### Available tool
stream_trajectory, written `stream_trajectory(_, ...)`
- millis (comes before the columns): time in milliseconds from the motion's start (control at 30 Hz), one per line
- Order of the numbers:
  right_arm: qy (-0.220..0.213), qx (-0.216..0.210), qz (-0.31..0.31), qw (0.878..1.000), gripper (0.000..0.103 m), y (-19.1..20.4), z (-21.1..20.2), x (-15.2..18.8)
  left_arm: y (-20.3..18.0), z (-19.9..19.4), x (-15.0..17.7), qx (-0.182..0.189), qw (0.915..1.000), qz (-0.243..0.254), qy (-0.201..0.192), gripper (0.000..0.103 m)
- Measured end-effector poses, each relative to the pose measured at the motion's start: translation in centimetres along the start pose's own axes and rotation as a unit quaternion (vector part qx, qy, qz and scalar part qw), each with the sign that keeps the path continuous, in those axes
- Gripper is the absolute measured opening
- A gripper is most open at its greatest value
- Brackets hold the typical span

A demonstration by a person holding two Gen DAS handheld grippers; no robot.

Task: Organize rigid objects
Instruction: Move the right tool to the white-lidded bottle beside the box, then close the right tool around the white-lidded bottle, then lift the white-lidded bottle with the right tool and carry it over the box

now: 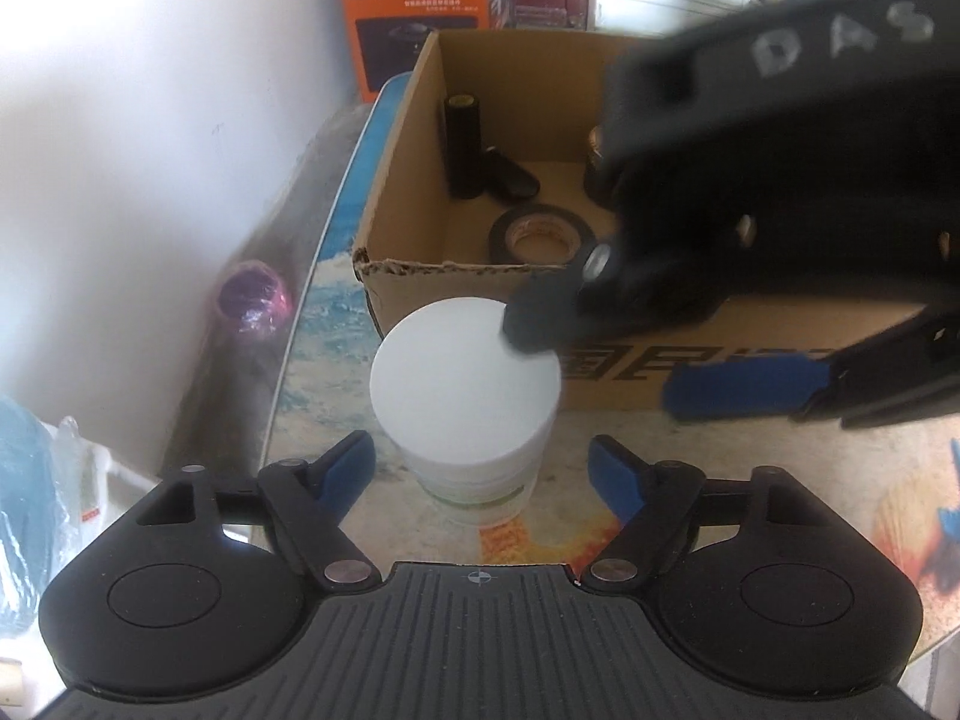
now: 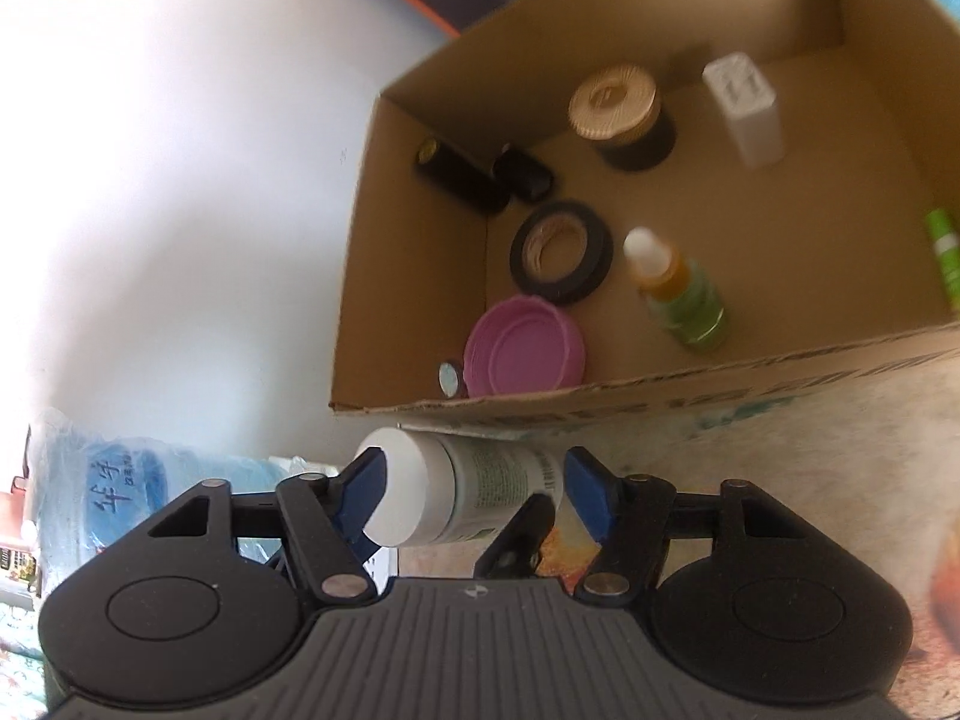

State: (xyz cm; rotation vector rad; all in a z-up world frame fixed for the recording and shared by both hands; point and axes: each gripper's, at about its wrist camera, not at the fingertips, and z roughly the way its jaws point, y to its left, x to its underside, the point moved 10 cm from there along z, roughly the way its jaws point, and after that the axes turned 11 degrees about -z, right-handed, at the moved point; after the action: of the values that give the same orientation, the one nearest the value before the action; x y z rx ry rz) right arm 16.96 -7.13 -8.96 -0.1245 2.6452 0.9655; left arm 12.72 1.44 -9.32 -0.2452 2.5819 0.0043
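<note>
A white-lidded jar (image 1: 465, 384) with a green label stands on the patterned table just in front of a cardboard box (image 1: 420, 288). My left gripper (image 1: 483, 465) is open, its blue pads on either side of the jar's lower body with gaps showing. My right gripper (image 1: 600, 360) comes in from the right, blurred, with one fingertip over the lid's edge and the other pad off to the right. In the right wrist view the jar (image 2: 456, 492) lies across the gap of the right gripper (image 2: 471, 492), which is open. The box (image 2: 414, 276) holds a black tape roll (image 2: 561, 252), a pink lid (image 2: 525, 348) and a dropper bottle (image 2: 678, 288).
The box also holds a woven-lid jar (image 2: 621, 114), a white block (image 2: 747, 108), black cylinders (image 2: 468, 174) and a green tube (image 2: 945, 258). An orange carton (image 1: 414, 6) stands behind it. A white wall, a water jug (image 2: 120, 480) and a purple wrapped object (image 1: 252, 300) lie beyond the table's left edge.
</note>
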Motion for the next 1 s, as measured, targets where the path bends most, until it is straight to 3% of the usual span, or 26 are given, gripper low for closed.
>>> stream_trajectory(133, 0.001, -0.008, -0.003, 1.000, 0.063, 0.3, 0.9, 0.2, 0.1, 0.5, 0.0, 0.004, 1.0000, -0.003, -0.003, 0.068)
stream_trajectory(167, -0.001, -0.012, -0.002, 1.000, 0.062, 0.3, 0.9, 0.2, 0.1, 0.5, -0.1, 0.003, 1.0000, -0.003, -0.005, 0.061)
stream_trajectory(267, -0.005, -0.025, 0.003, 1.000, 0.058, 0.3, 1.0, 0.1, 0.0, 0.6, -0.3, 0.003, 0.9999, -0.006, -0.010, 0.053)
stream_trajectory(633, 0.007, -0.012, 0.016, 1.000, 0.054, -1.2, -1.2, 0.7, -3.8, -1.0, 1.4, 0.047, 0.9987, -0.001, 0.021, 0.052)
stream_trajectory(1000, -0.004, -0.006, 0.045, 0.999, 0.055, -2.9, -2.6, 1.0, -6.3, -1.5, 1.9, 0.053, 0.9978, 0.026, 0.030, 0.053)
